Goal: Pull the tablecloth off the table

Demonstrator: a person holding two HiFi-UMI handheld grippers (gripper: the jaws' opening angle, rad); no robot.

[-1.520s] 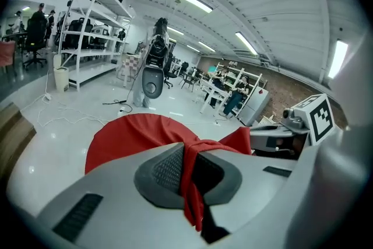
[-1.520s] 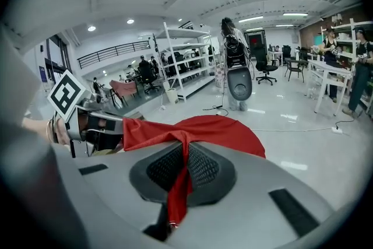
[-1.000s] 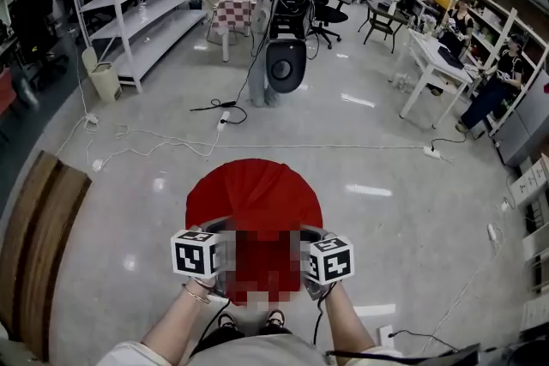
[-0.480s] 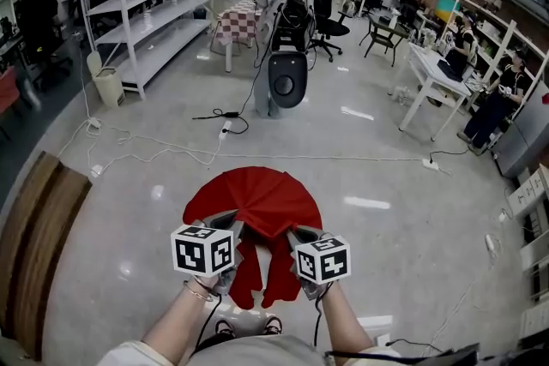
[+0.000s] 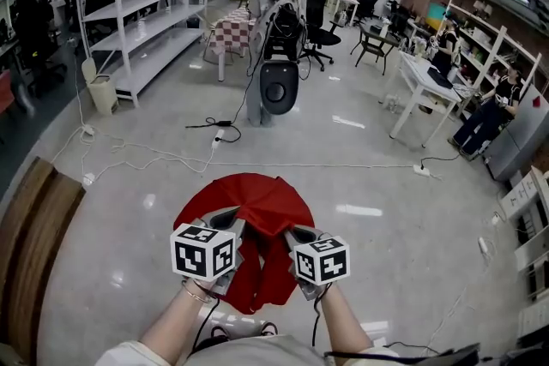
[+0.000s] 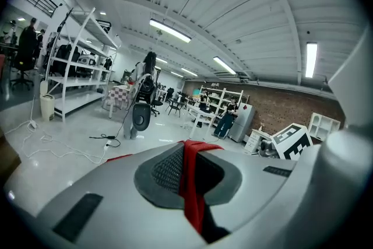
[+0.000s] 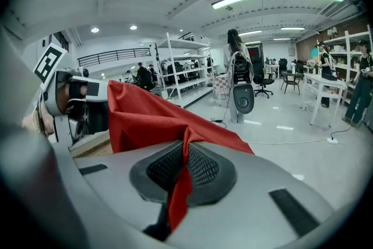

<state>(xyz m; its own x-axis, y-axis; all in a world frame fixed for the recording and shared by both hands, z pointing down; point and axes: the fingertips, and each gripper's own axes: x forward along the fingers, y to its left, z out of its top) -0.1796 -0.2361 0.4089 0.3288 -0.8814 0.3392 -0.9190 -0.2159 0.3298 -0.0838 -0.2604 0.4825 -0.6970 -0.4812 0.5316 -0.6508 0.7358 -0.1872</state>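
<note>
My left gripper (image 5: 225, 227) and right gripper (image 5: 296, 237) each pinch the red tablecloth (image 5: 257, 198), which is more bunched and nearer me than a second ago, so it's likely coming off.

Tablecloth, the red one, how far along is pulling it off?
Done: the left gripper and right gripper are each shut on a fold of the red tablecloth. In hand: its near edge is gathered up and hangs between them. Left: most of the cloth lies spread in a round shape ahead, hiding the table, so it isn't off yet.
</note>
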